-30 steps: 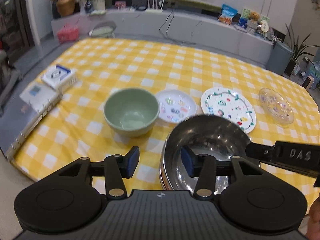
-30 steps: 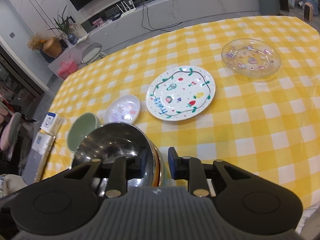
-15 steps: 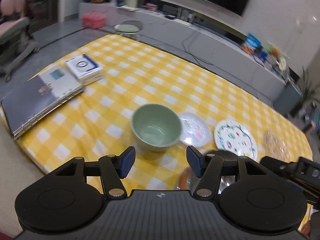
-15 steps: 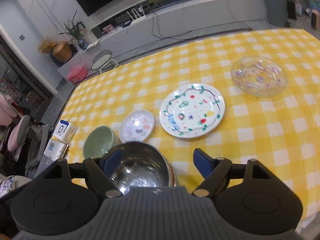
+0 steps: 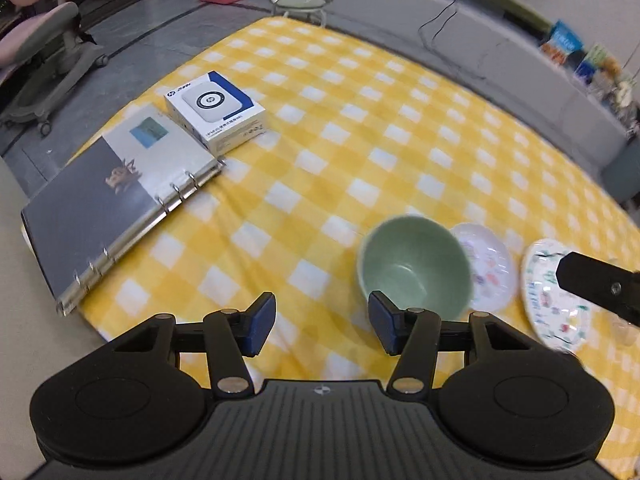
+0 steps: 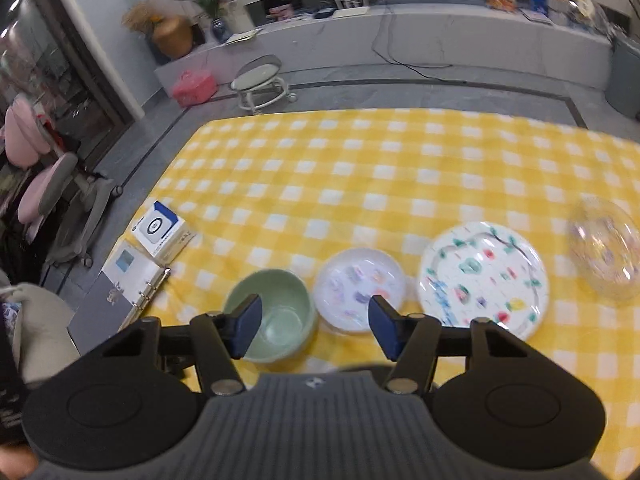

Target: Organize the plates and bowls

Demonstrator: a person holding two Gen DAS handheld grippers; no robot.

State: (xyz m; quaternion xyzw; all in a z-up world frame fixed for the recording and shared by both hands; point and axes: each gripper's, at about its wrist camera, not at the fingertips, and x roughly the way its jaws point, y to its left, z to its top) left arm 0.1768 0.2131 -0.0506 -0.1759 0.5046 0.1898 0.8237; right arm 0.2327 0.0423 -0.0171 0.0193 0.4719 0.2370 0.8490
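One green bowl (image 6: pixel 276 320); three plates: small white (image 6: pixel 362 288), large patterned (image 6: pixel 484 276), clear glass (image 6: pixel 606 252); one box (image 6: pixel 164 232); one binder (image 5: pixel 116 196).

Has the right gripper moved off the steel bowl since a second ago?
Yes. The right gripper has opened and pulled up and back: the green bowl and small plate, earlier beyond the steel bowl, now lie between its fingers.
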